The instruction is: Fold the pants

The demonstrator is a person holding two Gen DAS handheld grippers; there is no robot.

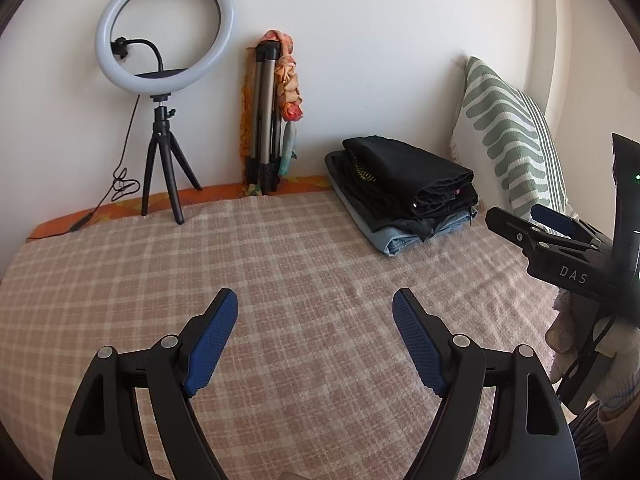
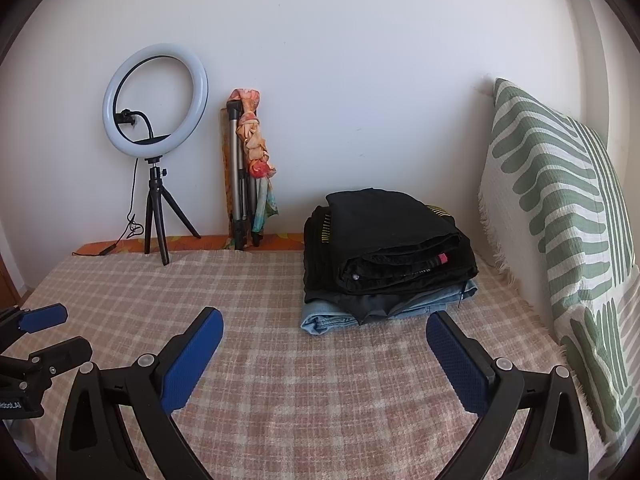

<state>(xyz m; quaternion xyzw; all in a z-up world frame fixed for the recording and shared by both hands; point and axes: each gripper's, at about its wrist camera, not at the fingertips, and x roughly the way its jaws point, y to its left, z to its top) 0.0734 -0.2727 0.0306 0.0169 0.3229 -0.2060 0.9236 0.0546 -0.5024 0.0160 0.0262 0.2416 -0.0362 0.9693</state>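
A stack of folded pants [image 1: 404,188] [image 2: 388,248] lies at the far right of the checked blanket [image 1: 280,264] [image 2: 272,312]: black pairs on top, a light blue denim pair at the bottom. My left gripper [image 1: 314,300] hovers open over the bare blanket, well short of the stack, with nothing between its blue pads. My right gripper [image 2: 324,320] is also open and empty, just in front of the stack. In the left wrist view the right gripper [image 1: 532,220] shows at the right edge, held by a gloved hand [image 1: 592,344]. The left gripper [image 2: 40,324] appears at the left edge of the right wrist view.
A ring light on a small black tripod [image 1: 164,92] [image 2: 156,136] stands at the back left, its cable trailing on the bed. A folded tripod with a scarf tied on it [image 1: 268,116] [image 2: 248,172] leans on the wall. A green-patterned pillow [image 1: 508,136] [image 2: 560,224] stands along the right.
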